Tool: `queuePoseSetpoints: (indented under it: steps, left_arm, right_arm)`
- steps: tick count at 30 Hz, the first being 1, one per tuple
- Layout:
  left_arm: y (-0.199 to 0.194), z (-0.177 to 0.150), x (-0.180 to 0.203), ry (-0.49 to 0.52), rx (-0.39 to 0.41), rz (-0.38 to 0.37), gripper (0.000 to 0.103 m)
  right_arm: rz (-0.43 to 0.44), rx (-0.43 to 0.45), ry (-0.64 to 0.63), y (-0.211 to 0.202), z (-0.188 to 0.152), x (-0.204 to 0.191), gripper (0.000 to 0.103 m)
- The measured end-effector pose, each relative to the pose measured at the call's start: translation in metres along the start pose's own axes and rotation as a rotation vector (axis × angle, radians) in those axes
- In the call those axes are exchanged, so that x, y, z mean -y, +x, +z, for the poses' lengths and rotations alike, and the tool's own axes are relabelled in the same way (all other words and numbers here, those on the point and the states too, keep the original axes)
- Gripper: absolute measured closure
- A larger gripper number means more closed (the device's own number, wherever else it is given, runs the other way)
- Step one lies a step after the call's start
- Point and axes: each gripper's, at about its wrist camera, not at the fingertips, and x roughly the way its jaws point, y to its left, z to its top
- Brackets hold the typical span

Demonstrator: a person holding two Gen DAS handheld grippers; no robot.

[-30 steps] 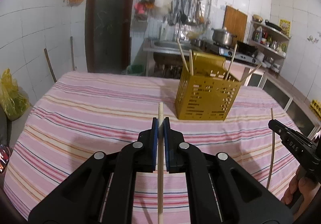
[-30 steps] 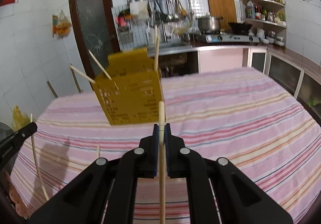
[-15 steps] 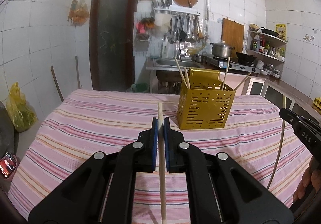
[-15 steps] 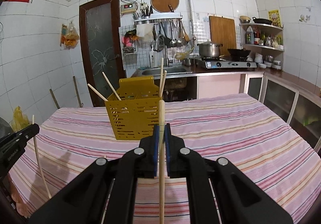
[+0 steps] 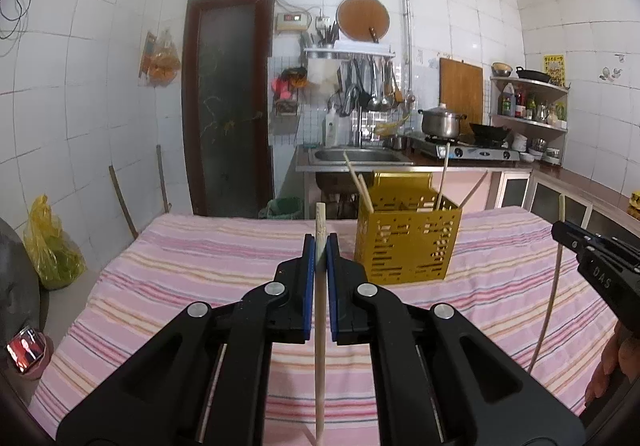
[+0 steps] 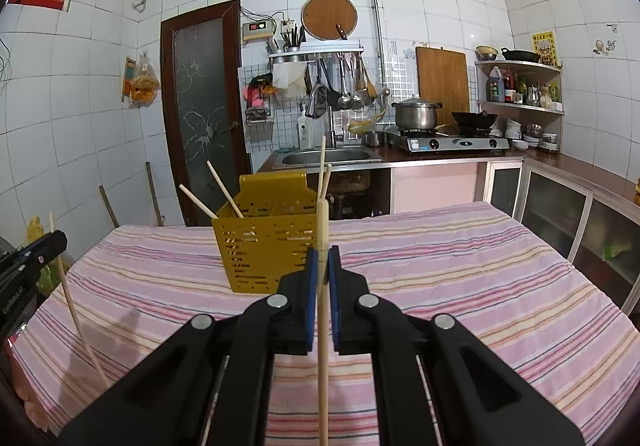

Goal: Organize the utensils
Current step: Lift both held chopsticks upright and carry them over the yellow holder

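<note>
left claw [image 5: 320,246] clamping a chopstick [image 5: 319,326], right claw [image 6: 323,258] clamping another chopstick [image 6: 323,326], phone [image 5: 26,344] only in left view

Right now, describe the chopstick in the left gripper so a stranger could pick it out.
On the pink striped tablecloth stands a yellow perforated holder with chopsticks leaning in it. Nearer the camera, the left gripper clamps one pale chopstick upright. Unlike the holder's chopsticks, it sits between blue pads.
</note>
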Motion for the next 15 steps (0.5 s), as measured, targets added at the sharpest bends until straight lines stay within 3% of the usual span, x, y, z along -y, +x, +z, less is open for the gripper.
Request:
queuePoseSetpoints:
  steps: [15]
  left_arm:
    - [0.022,0.052,0.014,-0.001,0.042,-0.035,0.099]
  right_arm:
    - [-0.001,0.017,-0.004,0.028,0.038,0.005,0.097]
